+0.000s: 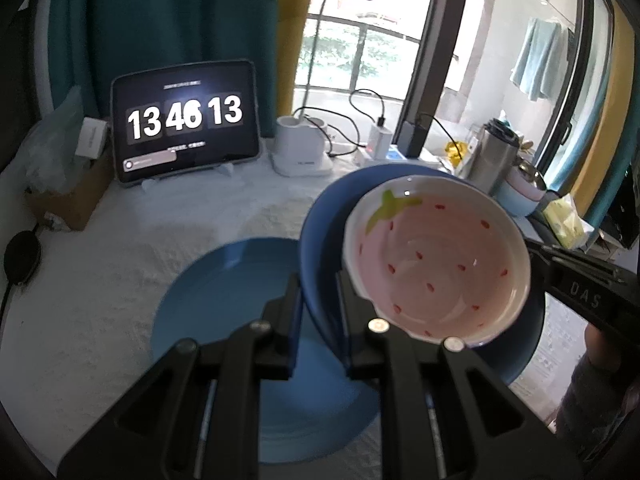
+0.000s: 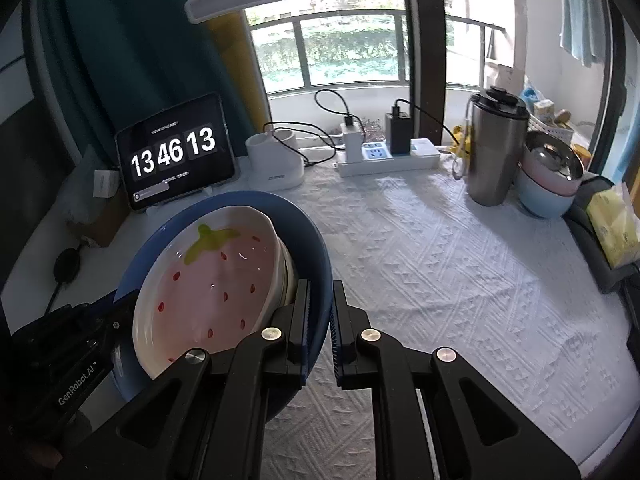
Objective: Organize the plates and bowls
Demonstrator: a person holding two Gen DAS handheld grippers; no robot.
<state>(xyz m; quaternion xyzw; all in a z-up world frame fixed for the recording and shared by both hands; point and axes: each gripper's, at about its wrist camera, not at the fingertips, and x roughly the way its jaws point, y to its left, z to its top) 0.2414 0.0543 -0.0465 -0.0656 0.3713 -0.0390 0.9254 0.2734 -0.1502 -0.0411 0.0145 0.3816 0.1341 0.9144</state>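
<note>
A dark blue bowl (image 1: 320, 240) holds a pink strawberry-pattern dish (image 1: 436, 264) and hangs in the air, gripped at opposite sides of its rim. My left gripper (image 1: 318, 300) is shut on its left rim. My right gripper (image 2: 320, 320) is shut on its right rim; the bowl (image 2: 308, 236) and the dish (image 2: 212, 280) fill the left of that view. A light blue plate (image 1: 224, 292) lies flat on the white tablecloth below the bowl. The right gripper's body (image 1: 580, 284) shows at the right of the left wrist view.
A tablet clock (image 2: 176, 152), a white lamp base (image 2: 276, 164) and a power strip (image 2: 384, 158) line the table's back edge. A steel tumbler (image 2: 496, 148), stacked pastel bowls (image 2: 548, 188) and a tissue pack (image 2: 612, 224) stand at the right.
</note>
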